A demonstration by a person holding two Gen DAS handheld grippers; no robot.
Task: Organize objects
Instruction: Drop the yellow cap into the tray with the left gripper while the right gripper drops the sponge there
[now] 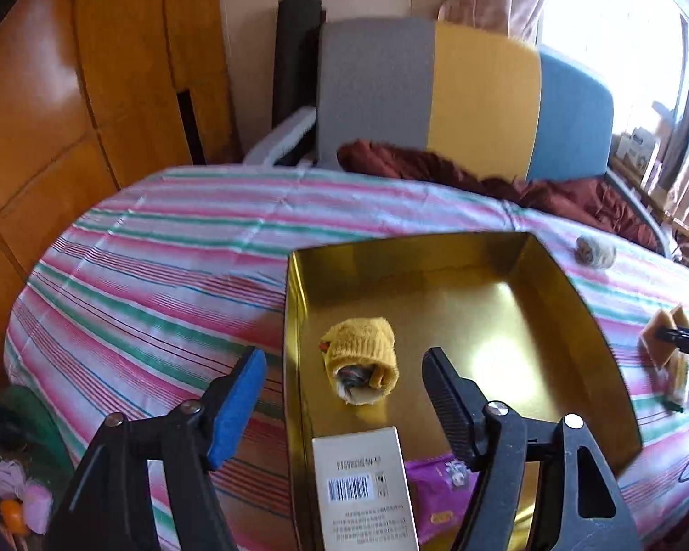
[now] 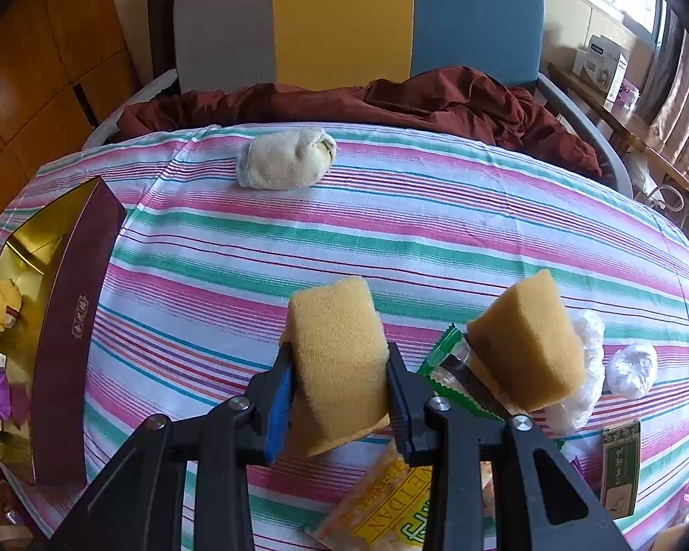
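My left gripper (image 1: 344,367) hangs over the near end of the gold-lined box (image 1: 574,303), which sits on the striped bedspread (image 1: 160,275). Its jaws stand apart with nothing pressed between them; the blue pad is outside the box's left wall and the black one above the box floor. On that floor, between and just beyond the jaw tips, lies a rolled yellow sock (image 1: 360,358). Nearer me in the box are a cream carton with a barcode (image 1: 363,482) and, to its right, a purple packet (image 1: 436,482).

To the right of the box, my right gripper (image 2: 340,390) has its jaws clamped narrow on a tan sponge block (image 2: 337,349), held clear above the bedspread. Far up the bed lies a pale rolled sock (image 2: 285,160). Just right of the held block, a second sponge block (image 2: 528,344) rests on a green-edged wrapper (image 2: 441,362), with crumpled white plastic (image 2: 631,369) beyond it. A yellow snack packet (image 2: 381,505) lies under the gripper.
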